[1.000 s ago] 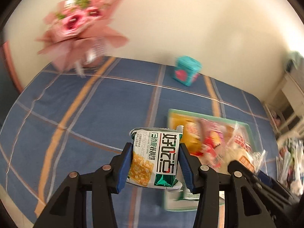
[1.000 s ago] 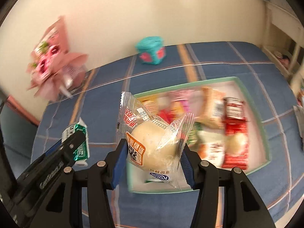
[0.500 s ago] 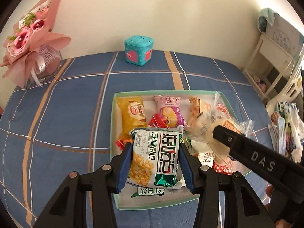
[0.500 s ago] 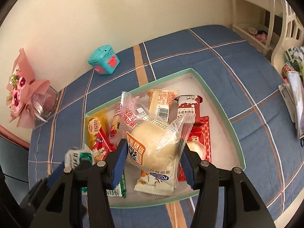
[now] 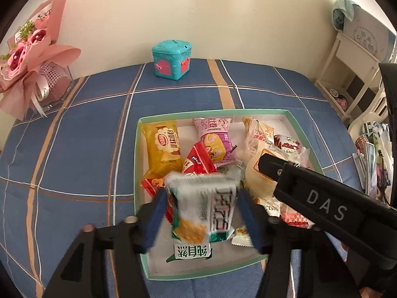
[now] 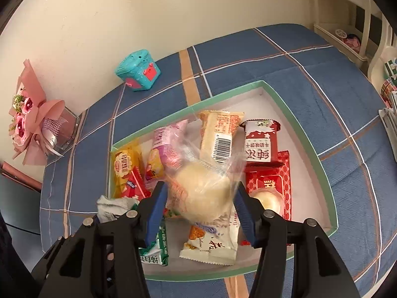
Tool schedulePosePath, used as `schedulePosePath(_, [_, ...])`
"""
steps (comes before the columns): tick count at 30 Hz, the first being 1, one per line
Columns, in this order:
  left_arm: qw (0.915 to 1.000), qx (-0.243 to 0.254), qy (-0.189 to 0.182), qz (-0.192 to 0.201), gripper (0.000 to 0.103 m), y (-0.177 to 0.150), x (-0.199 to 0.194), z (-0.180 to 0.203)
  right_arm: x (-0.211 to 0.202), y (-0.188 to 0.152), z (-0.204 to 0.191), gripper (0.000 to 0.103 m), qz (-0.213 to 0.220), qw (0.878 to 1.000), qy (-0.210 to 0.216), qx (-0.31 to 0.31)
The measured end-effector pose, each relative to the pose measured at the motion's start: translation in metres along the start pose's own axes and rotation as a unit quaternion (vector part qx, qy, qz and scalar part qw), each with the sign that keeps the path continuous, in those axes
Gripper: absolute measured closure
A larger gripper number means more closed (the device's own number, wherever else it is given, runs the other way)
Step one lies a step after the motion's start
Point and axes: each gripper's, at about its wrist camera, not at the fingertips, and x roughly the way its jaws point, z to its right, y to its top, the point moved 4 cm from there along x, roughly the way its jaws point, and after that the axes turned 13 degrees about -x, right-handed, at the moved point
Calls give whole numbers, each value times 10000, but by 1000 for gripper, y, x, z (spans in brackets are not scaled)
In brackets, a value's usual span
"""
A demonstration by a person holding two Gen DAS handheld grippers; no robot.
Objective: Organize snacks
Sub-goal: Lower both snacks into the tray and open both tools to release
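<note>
Left gripper (image 5: 201,213): fingers spread, blurred green-and-white corn-snack packet (image 5: 206,211) loose between them, apparently dropping. Right gripper (image 6: 198,206): fingers likewise parted around clear-wrapped round pale bun (image 6: 202,193). Both sit over green-rimmed shallow cardboard tray (image 6: 297,121), beyond whose fingertips many packets already lie. Judged nearly finished; these two left.

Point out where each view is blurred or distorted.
Left wrist view: the green-and-white snack packet between the left gripper fingers is motion-smeared, while the teal box stays sharp; fisheye bends the tray rim. Right wrist view: the clear-wrapped bun in the right gripper is blurred, and the tray edges bow strongly.
</note>
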Motion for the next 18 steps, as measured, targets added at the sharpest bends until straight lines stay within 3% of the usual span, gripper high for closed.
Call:
schedulePosePath(4, [9999,-49,105,57,24,0,-8,-8,-3,-2,-1,42,16,10000,-37,-17])
schedulePosePath(7, [9995,-148,255,92,10,-2,-15,-20,-8,-5,-4,41,45,9999,-80,-76])
schedulePosePath(8, [9991,-186,362,105,7,-3,-17,-26,-11,-7,-5,40,67,9999,-86,-102])
schedulePosePath(10, [9977,-254,619,137,2,-5,-19,-38,-16,-11,-10,26,109,9997,-120,-179])
schedulePosePath(11, [9965,-310,754,156,0,-6,-20,-46,-18,-14,-13,19,117,9996,-148,-218])
schedulePosePath(18, [9855,-925,1400,253,0,-8,-28,-109,-26,-27,-28,16,160,9988,-197,-423])
